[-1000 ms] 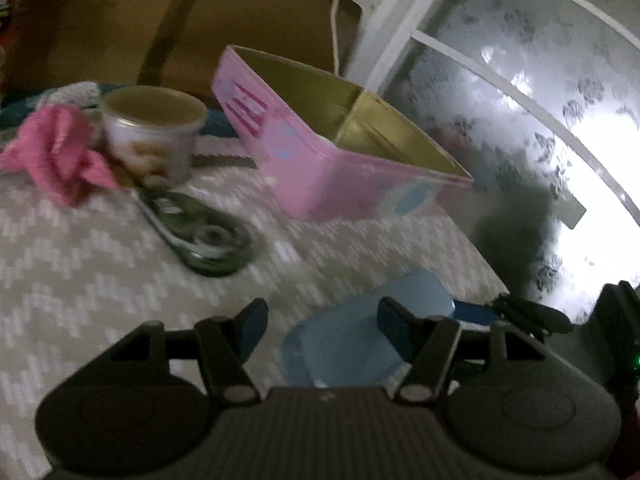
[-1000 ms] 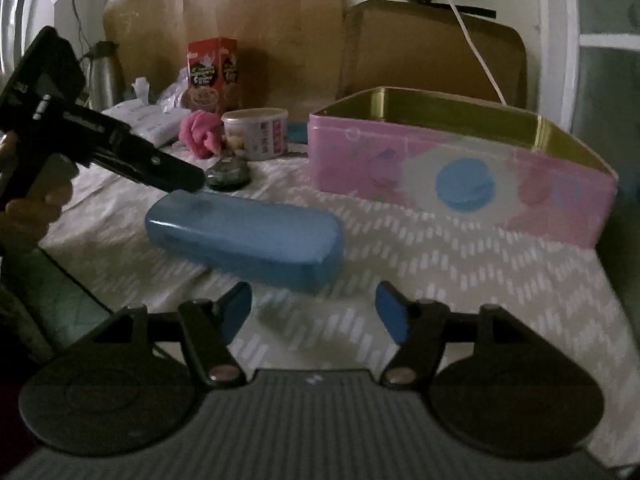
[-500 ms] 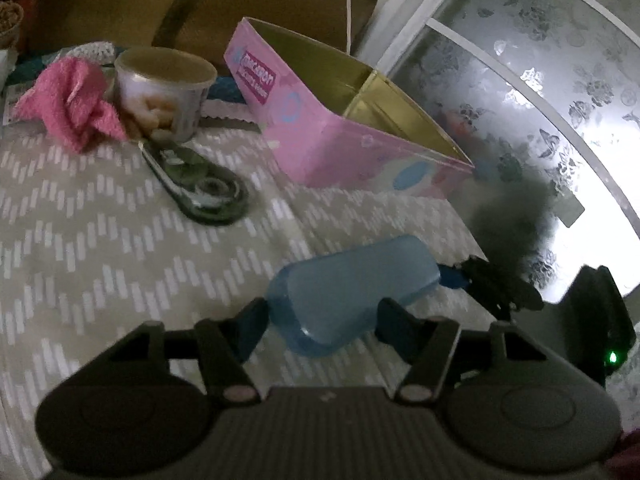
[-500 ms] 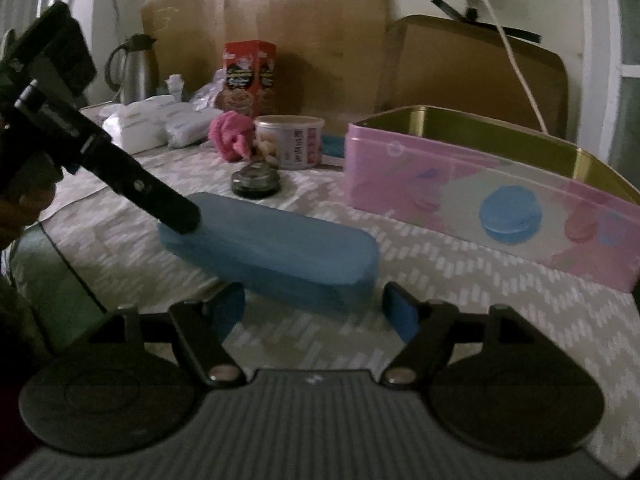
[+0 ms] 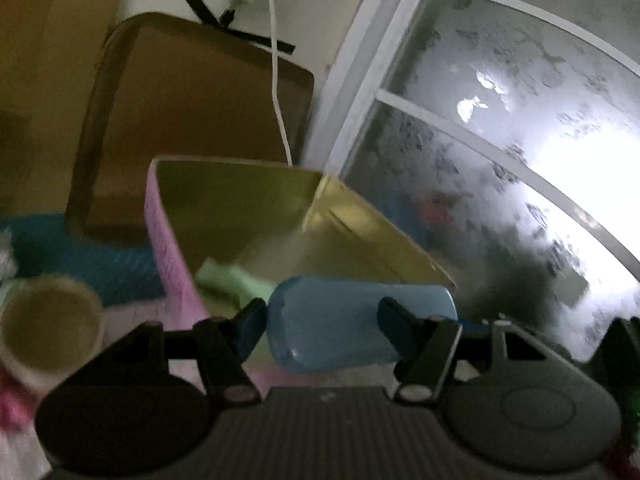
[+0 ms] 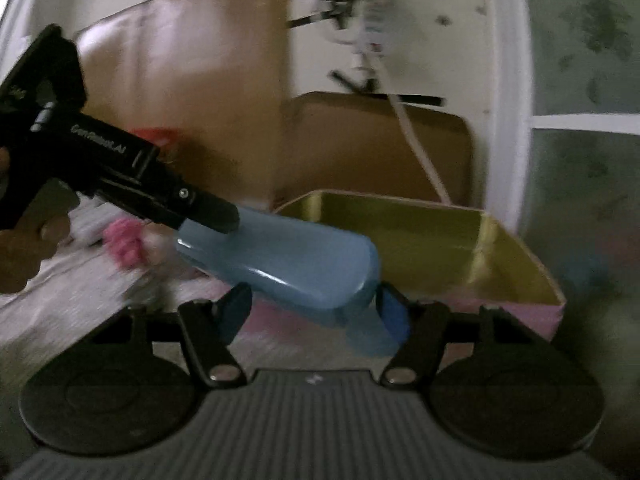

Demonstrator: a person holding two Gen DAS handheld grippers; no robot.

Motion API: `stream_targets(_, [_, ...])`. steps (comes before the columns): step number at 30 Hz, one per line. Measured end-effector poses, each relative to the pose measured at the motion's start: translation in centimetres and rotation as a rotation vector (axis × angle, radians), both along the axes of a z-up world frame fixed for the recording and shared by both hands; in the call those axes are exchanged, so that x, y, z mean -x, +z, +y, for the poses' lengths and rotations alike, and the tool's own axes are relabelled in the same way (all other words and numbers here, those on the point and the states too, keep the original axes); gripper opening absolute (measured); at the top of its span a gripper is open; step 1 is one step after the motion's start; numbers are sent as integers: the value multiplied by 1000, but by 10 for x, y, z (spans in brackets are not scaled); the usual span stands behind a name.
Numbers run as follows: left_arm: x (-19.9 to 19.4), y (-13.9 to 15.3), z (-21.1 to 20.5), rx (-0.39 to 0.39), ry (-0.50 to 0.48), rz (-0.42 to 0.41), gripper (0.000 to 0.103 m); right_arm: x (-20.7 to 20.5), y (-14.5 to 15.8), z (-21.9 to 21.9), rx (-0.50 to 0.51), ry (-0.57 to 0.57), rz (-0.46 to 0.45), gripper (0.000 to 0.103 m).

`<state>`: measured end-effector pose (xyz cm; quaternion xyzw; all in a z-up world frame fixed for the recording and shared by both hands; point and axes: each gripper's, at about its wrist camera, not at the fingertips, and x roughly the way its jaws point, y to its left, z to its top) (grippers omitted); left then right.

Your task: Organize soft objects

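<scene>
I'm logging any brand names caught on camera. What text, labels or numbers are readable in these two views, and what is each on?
"GenRobot.AI": white lettering along the body of the left gripper, seen in the right wrist view; slightly blurred.
Small white mark higher on the same gripper body: too blurred to read.
Pink tin, blue case, cup: no readable text.

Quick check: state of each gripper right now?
Left gripper: shut on one end of the long soft blue case.
Right gripper: shut on the blue case's other end, lifted before the pink tin box.
</scene>
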<state>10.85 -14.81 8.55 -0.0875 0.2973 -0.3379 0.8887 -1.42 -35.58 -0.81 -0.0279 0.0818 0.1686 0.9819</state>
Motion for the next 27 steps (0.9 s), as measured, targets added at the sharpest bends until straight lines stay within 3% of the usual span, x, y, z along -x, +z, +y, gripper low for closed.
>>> stream_targets(5, [-18, -9, -16, -50, 65, 3, 65, -37, 1, 0, -42, -154, -9, 72])
stream_targets(7, [-10, -10, -4, -30, 55, 0, 65, -42, -1, 6, -14, -255, -15, 72])
stream_targets(10, [15, -7, 24, -18, 57, -52, 65, -33, -4, 3, -93, -265, -17, 72])
stream_targets(13, [49, -11, 73, 5, 79, -68, 65, -15, -7, 10, -163, -226, -36, 71])
stream_targets(15, [67, -20, 104, -13, 133, -59, 65, -5, -8, 19, -205, -165, -45, 64])
stream_targets(17, [80, -34, 136, -43, 209, -24, 65, 0, -8, 32, -239, -70, -21, 47])
stream_targets(20, [91, -57, 180, -60, 320, 64, 63, -5, -11, 64, -229, 72, 49, 31])
stream_targets(22, [98, -69, 206, -60, 386, 97, 63, -11, -14, 91, -187, 145, 87, 29])
stream_targets(27, [109, -73, 238, -32, 467, 57, 61, -29, -19, 144, -97, 229, 179, 29])
